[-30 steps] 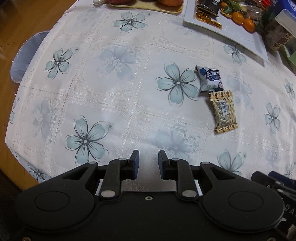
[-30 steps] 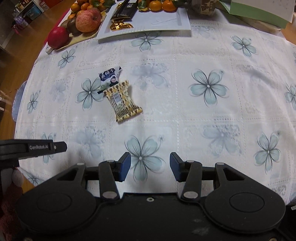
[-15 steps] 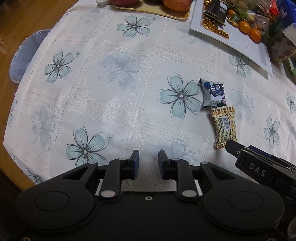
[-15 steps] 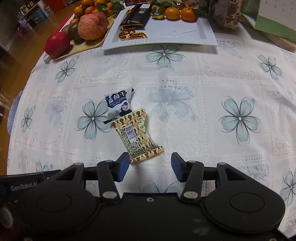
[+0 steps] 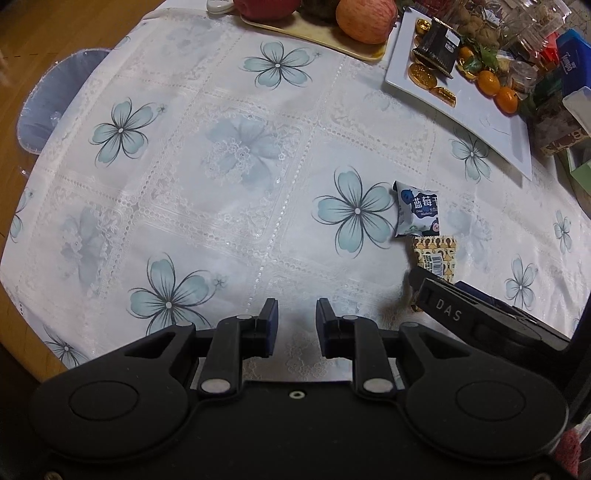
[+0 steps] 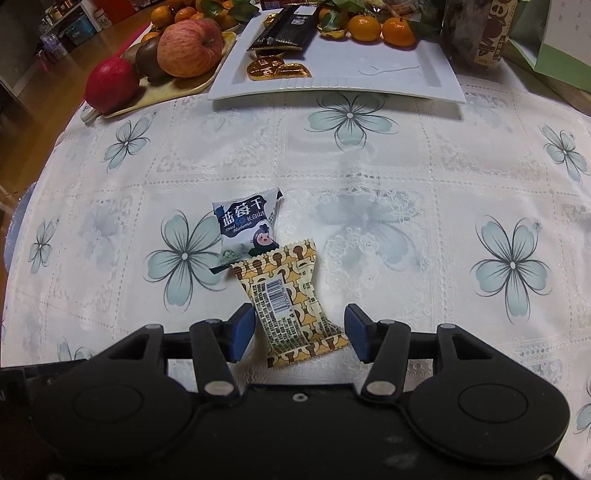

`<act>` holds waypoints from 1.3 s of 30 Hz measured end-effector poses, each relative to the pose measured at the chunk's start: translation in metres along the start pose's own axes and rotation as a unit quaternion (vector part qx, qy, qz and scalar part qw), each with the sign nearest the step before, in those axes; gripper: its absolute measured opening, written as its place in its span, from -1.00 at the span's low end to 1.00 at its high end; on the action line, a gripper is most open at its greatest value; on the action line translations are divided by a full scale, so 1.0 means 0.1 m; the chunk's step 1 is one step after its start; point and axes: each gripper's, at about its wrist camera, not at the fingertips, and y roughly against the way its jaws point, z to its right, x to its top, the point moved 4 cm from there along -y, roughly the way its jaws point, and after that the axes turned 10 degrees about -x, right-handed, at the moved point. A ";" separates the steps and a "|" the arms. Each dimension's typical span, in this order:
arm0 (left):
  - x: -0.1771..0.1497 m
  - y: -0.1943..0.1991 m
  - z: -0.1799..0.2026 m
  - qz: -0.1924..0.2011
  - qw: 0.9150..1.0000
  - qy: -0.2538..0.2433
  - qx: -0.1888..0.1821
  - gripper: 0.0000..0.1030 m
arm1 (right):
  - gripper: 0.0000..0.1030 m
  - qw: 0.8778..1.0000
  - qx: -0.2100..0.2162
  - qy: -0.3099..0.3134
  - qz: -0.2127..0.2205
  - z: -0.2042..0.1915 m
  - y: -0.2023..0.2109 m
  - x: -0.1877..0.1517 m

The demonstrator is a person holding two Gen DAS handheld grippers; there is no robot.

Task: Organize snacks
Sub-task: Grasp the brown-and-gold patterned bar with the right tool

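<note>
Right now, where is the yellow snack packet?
In the right wrist view the yellow snack packet lies on the tablecloth between the right gripper's opening jaws, overlapping the blueberry packet.

A round table [image 5: 207,236] filled most of both frames, covered with a white lace-patterned cloth [image 6: 424,192] printed with pale blue flowers. Brown wooden floor [image 5: 33,40] showed at the upper left, where a bluish round seat [image 5: 55,107] sat tucked beside the table's edge. Shelving with boxes [image 6: 70,22] stood dimly at the far upper left under warm indoor light
</note>
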 end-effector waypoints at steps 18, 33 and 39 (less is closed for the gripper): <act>-0.01 -0.11 0.04 -0.011 1.000 -0.003 0.008 -0.40 | -0.31 1.000 -0.004 0.006 0.022 0.31 0.17 -0.14; -0.12 -0.43 0.24 -0.044 0.998 -0.018 0.028 -0.40 | -0.31 0.994 -0.017 -0.104 -0.027 1.17 0.46 -0.52; -0.15 -0.53 0.35 -0.047 0.997 -0.037 0.042 -0.40 | -0.31 0.995 0.017 -0.099 -0.021 1.16 0.67 -0.60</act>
